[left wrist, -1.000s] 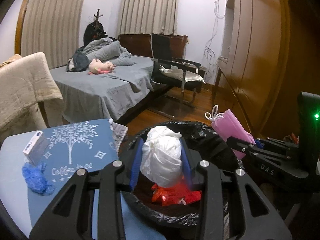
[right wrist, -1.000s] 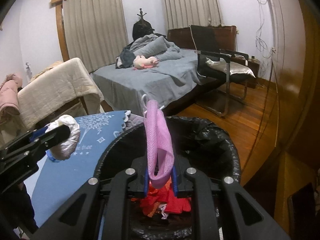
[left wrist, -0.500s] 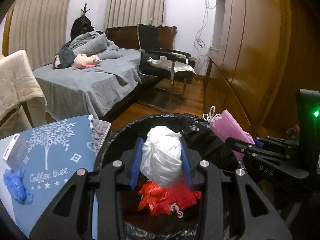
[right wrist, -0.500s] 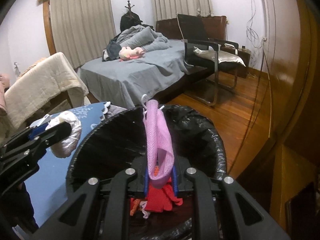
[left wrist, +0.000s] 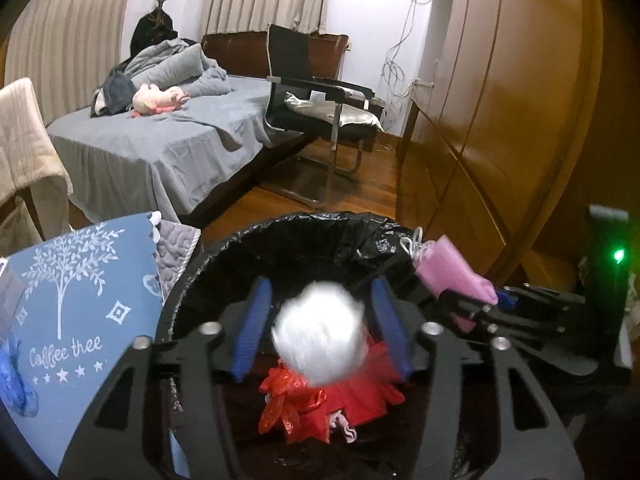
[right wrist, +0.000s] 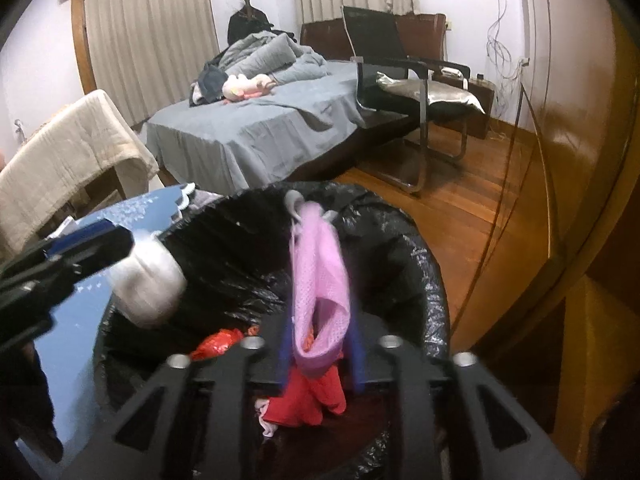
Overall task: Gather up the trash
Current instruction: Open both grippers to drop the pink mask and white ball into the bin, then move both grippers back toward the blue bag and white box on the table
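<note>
Above the black-lined bin (left wrist: 280, 240), the left claw (left wrist: 320, 334) is gaping, its white wad (left wrist: 320, 336) dropping free; the right claw (right wrist: 320, 344) is loosening around the pink pouch (right wrist: 318, 280), whose loops risk snagging the bin's rim.

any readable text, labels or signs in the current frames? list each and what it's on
"Coffee tree" in white script, under a white tree drawing and above a row of stars, on the blue tablecloth.
The white box at the left edge of the left wrist view: only a sliver shows, any print unreadable.
Right gripper body, seen from the left wrist: no marking legible here.
Right wrist view: tablecloth print too blurred to read; nothing else lettered.
</note>
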Demonstrator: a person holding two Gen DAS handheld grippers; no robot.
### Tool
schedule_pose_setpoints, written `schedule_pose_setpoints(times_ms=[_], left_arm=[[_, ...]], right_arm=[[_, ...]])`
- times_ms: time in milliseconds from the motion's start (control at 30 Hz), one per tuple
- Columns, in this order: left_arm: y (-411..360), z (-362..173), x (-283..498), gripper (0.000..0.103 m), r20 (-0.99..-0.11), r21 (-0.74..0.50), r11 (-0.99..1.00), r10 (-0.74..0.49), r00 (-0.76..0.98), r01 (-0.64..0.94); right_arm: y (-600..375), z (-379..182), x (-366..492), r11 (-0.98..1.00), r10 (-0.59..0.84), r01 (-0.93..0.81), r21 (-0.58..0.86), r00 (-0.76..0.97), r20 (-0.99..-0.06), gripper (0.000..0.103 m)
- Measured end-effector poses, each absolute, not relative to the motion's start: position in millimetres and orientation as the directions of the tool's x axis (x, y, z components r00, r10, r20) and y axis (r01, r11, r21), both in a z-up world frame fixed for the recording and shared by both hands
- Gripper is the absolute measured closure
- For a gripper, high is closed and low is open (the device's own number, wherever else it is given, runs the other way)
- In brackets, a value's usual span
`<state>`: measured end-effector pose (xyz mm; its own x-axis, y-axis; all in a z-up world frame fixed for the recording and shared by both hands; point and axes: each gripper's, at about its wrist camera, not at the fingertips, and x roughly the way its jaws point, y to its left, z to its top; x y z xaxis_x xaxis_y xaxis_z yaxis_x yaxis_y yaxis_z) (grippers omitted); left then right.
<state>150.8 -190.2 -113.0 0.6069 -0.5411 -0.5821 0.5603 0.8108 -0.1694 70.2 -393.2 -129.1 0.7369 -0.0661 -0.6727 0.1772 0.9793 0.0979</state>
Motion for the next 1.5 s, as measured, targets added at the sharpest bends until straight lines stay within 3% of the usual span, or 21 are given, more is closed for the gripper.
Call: schedule_pose_setpoints(times_ms=[67, 167, 233, 300, 400, 833, 1267, 1500], left_arm=[[-184, -112, 152, 0.042, -0.58, -0.175, 0.817, -0.537, 0.613, 0.549], [-171, -108, 152, 0.031, -0.57, -0.172, 0.837, -0.515, 0.64, 0.52], [-161, -105, 152, 0.024, -0.57, -0.166, 0.855, -0.49, 0.659, 0.492], [-150, -102, 152, 0.02, -0.567, -0.161, 0.867, -0.473, 0.674, 0.472], [-128, -96, 150, 0.016, -0.556, -0.145, 0.889, -0.436, 0.707, 0.434], [0, -82, 121, 0.012, -0.535, -0.071, 0.976, -0.211, 0.818, 0.205], [136, -95, 103, 0.012, -0.545, -0.032, 0.999, 0.012, 0.838, -0.035], [187, -113, 97, 0.012, -0.557, -0.034, 0.994, 0.071, 0.828, -0.109]], right_arm=[[-394, -132, 70, 0.979, -0.073, 0.181, 0.091, 0.733, -0.676, 0.062], [-392, -131, 68, 0.979, -0.071, 0.182, 0.096, 0.735, -0.674, 0.051], [-388, -129, 66, 0.979, -0.066, 0.177, 0.102, 0.748, -0.661, 0.03], [-384, -124, 63, 0.98, -0.066, 0.17, 0.102, 0.763, -0.642, 0.016], [-374, -114, 60, 0.983, -0.05, 0.146, 0.108, 0.788, -0.614, 0.007], [-285, -87, 79, 0.992, 0.089, -0.024, 0.123, 0.823, -0.56, 0.006], [-145, -97, 127, 0.96, 0.277, -0.25, 0.127, 0.769, -0.576, 0.006], [-83, -117, 142, 0.935, 0.342, -0.326, 0.14, 0.721, -0.603, 0.006]])
